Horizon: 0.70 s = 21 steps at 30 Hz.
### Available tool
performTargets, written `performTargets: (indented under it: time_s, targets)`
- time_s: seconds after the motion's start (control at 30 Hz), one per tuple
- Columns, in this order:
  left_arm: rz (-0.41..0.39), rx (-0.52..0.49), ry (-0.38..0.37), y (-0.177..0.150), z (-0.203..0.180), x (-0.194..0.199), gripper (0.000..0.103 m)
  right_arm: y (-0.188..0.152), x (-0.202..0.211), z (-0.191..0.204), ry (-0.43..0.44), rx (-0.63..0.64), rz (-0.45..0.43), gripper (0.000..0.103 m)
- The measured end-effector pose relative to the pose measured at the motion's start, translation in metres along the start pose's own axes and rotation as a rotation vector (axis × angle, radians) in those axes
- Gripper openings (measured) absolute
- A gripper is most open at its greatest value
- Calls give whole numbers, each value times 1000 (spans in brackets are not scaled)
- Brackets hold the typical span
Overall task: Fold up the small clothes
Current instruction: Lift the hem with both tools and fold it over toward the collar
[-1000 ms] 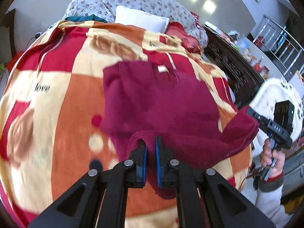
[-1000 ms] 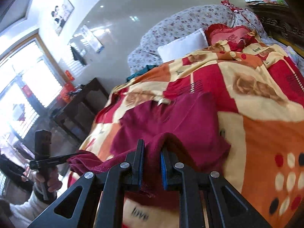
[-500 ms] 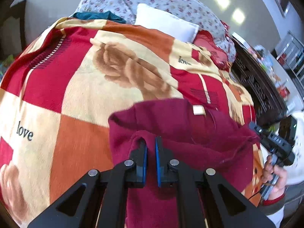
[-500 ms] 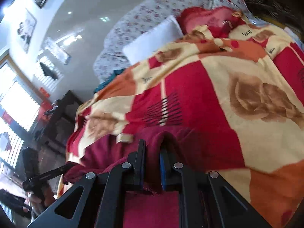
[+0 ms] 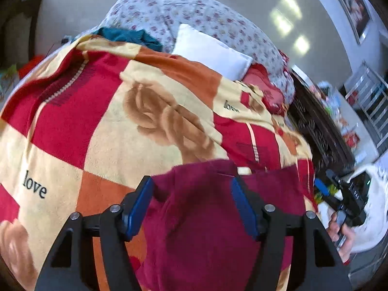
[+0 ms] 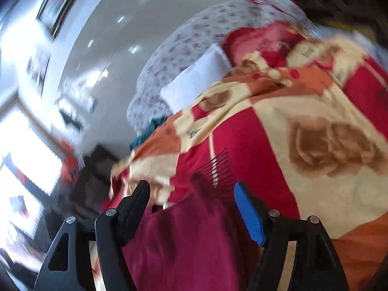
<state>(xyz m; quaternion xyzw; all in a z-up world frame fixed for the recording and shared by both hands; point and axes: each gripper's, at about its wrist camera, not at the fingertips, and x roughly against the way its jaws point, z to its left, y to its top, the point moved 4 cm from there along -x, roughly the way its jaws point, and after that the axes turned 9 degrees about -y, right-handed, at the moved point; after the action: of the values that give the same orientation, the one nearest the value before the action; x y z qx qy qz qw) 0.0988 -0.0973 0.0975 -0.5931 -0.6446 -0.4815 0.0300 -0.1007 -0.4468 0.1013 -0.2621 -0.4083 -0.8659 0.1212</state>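
A dark red small garment (image 5: 206, 218) lies folded on the patterned blanket (image 5: 101, 131), with a small white label (image 5: 243, 170) at its far edge. My left gripper (image 5: 191, 203) is open just above it, blue pads (image 5: 139, 206) apart, holding nothing. The right wrist view is blurred; my right gripper (image 6: 194, 208) is open over the garment (image 6: 184, 245). The right gripper also shows in the left wrist view (image 5: 349, 201) at the right edge, held in a hand beside the garment.
A white pillow (image 5: 213, 53), a floral cushion (image 5: 194, 17), a teal cloth (image 5: 126, 36) and a red cushion (image 5: 264, 82) lie at the bed's far end. Dark wooden furniture (image 5: 320, 131) stands along the bed's right side.
Both grippers have opened and let go of the garment's edge. The lifted near edge now lies folded over toward the far edge with the label. The right gripper is swinging; its view blurs.
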Motion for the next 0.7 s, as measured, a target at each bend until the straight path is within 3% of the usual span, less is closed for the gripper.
performTargets:
  time_s: [0.1, 0.17, 0.33, 0.43, 0.47, 0.5, 0.53, 0.6, 0.7]
  targets:
    - [17, -111, 34, -15, -18, -3, 67, -16, -10, 22, -108, 182, 21, 77]
    - [41, -151, 80, -23, -23, -13, 67, -21, -24, 23, -192, 236, 24, 77]
    - [13, -118, 165, -22, -3, -33, 67, -29, -71, 19, -247, 279, 106, 75]
    - [42, -65, 148, -22, 11, -47, 67, -35, -86, 21, -292, 344, 132, 28]
    - [53, -65, 147, -23, 13, -51, 67, -36, -87, 21, -292, 351, 129, 21]
    - [60, -93, 160, -23, 13, -55, 63, -36, -86, 21, -287, 356, 118, 18]
    - [61, -119, 174, -23, 11, -57, 40, -36, -85, 21, -286, 361, 104, 13]
    - [72, -160, 202, -21, 8, -61, 7, -31, -79, 21, -289, 361, 71, 11]
    - [34, -145, 164, -12, 2, -57, 7, -21, -67, 21, -274, 333, 26, 10]
